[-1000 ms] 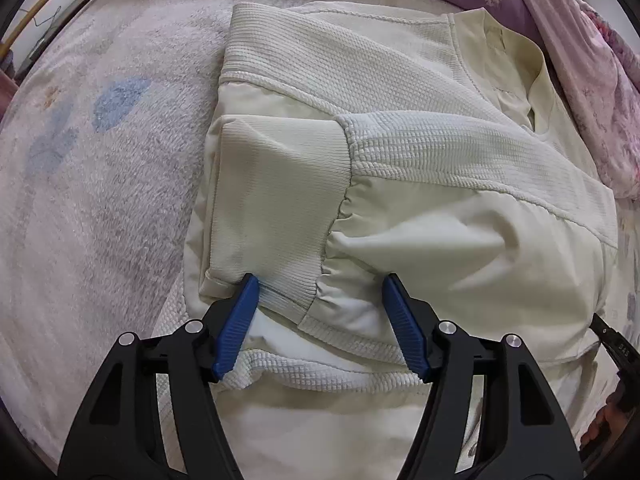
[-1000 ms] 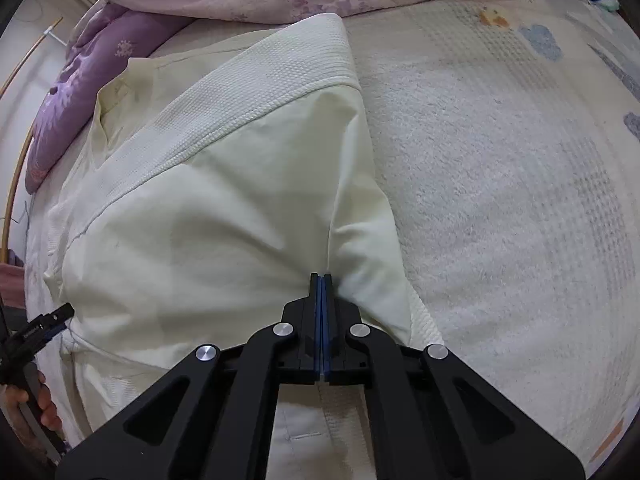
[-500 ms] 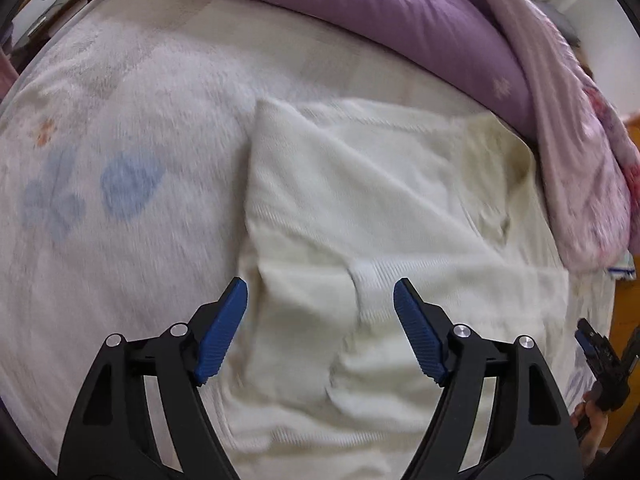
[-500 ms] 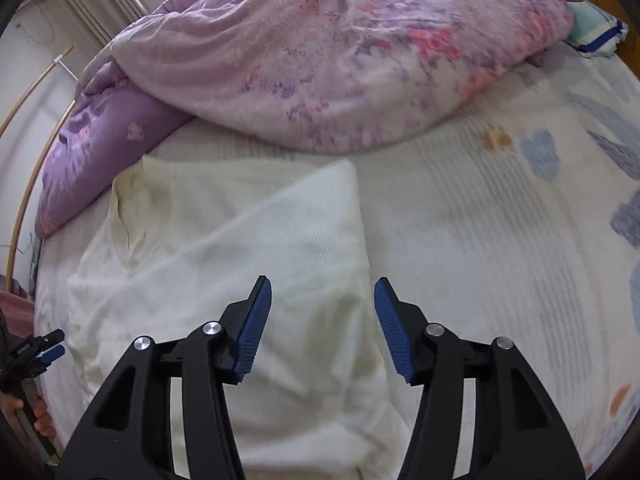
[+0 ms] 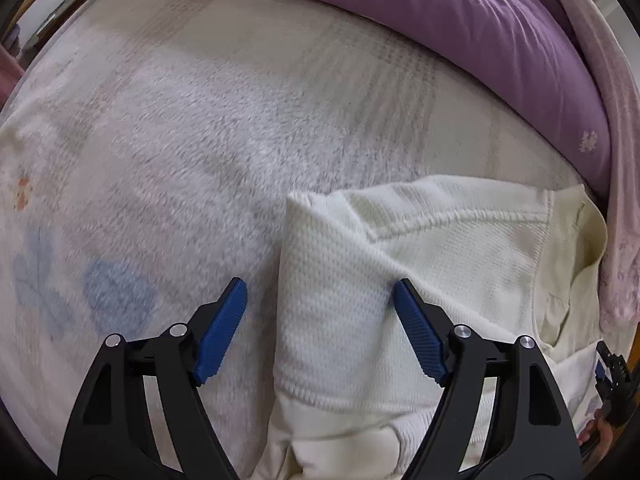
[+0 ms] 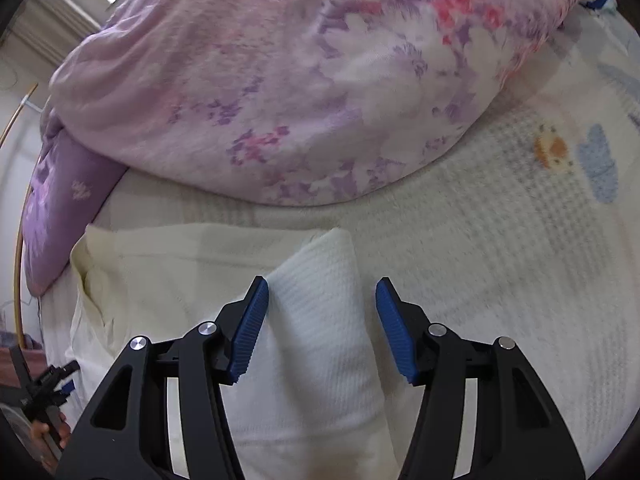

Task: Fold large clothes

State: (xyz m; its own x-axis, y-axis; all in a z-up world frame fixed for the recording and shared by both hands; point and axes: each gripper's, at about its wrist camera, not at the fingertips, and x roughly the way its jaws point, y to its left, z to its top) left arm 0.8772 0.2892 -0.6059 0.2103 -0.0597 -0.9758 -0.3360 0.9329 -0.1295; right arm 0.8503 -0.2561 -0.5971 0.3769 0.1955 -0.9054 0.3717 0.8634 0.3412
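Observation:
A cream garment (image 5: 460,264) with waffle-knit shoulders lies folded on the bed. In the left wrist view my left gripper (image 5: 320,328) is open and empty over its left shoulder corner. In the right wrist view the garment (image 6: 320,320) shows its right shoulder corner, and my right gripper (image 6: 320,328) is open and empty just above it. The other gripper shows at each view's edge: the right gripper (image 5: 612,376) and the left gripper (image 6: 52,380), too small to judge.
A white fleece bed cover (image 5: 180,140) with faint blue and orange prints lies under the garment. A purple quilt (image 5: 480,20) and a pink floral quilt (image 6: 300,80) are bunched along the far side of the bed, close to the garment's collar.
The right gripper let go of the garment and opened. Both grippers lifted and moved from the garment's lower part up towards its shoulder corners. The left gripper stayed open.

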